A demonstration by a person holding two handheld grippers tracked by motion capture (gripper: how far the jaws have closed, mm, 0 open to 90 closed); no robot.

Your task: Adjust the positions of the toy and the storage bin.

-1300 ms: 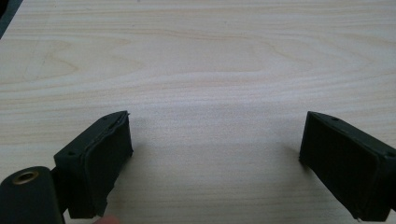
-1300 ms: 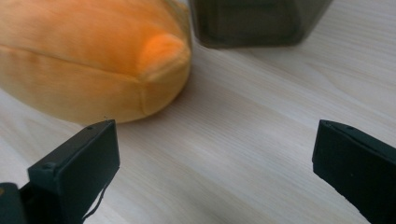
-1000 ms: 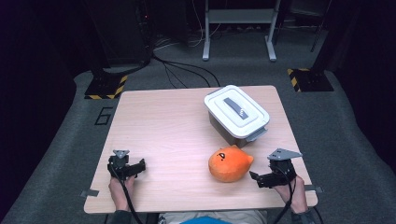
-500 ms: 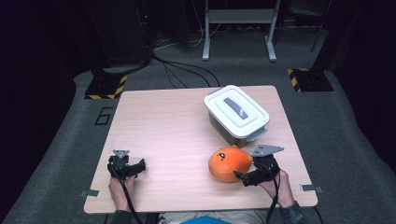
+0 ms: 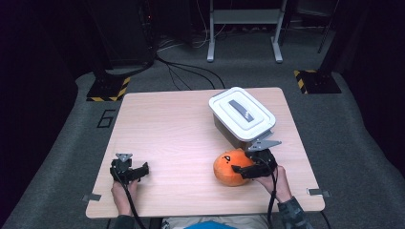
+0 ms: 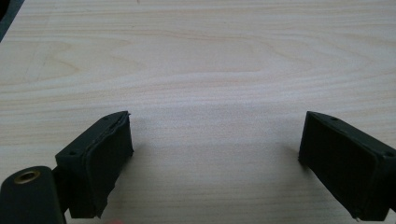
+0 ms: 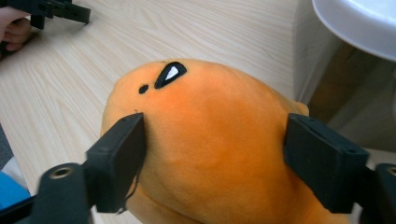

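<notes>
The right gripper (image 5: pixel 242 170) has moved onto the orange plush (image 5: pixel 228 168), fingers closing around it; the left gripper (image 5: pixel 138 171) rests open.

The right gripper (image 5: pixel 241 170) is moving in from the near right edge of the surface (image 5: pixel 167 129) to the orange plush toy (image 5: pixel 230 167). Its jaws have just been closing, now standing either side of the toy's body.

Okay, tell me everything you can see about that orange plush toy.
The orange plush toy is a rounded, soft, fuzzy lump with a black-and-white stitched eye and a small black dot. It lies on the wooden table near the front edge, beside the white lidded box. The right tongs straddle it, having just been closing.
</notes>
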